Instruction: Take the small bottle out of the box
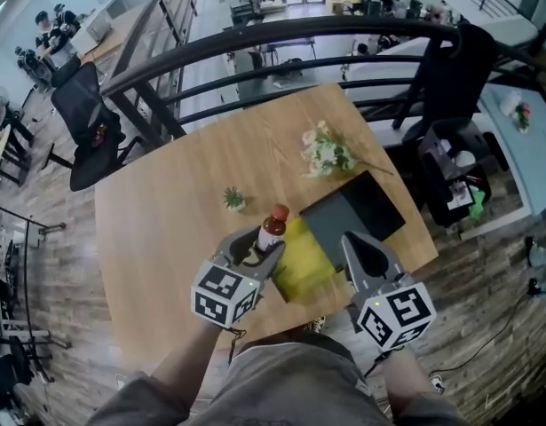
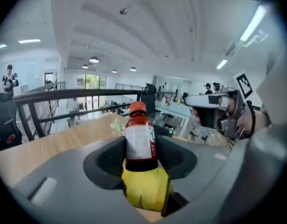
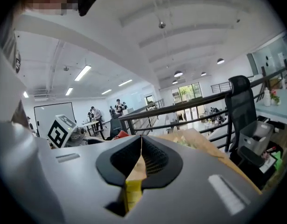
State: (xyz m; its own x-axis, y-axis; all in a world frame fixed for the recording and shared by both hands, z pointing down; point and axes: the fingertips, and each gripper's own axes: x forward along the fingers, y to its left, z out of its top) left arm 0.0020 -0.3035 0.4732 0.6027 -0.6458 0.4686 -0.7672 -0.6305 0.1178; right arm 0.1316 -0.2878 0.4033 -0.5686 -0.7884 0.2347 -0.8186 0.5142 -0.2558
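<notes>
Left gripper point(image 1: 265, 243) clamps the small bottle point(image 1: 273, 227) upright by its label, between the pads, just above the yellow box point(image 1: 304, 269). Right gripper point(image 1: 351, 240) has its jaws pinched nearly together on that box's thin flap point(image 3: 135, 169), directly beside the left gripper.

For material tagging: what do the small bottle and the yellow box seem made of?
Small bottle: probably clear glossy plastic; dark liquid shows through. Yellow box: likely matte cardboard; its flap shows a raw brown inner face.

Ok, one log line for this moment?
left gripper: shut on bottle | right gripper: shut on box edge | bottle: held above box
</notes>
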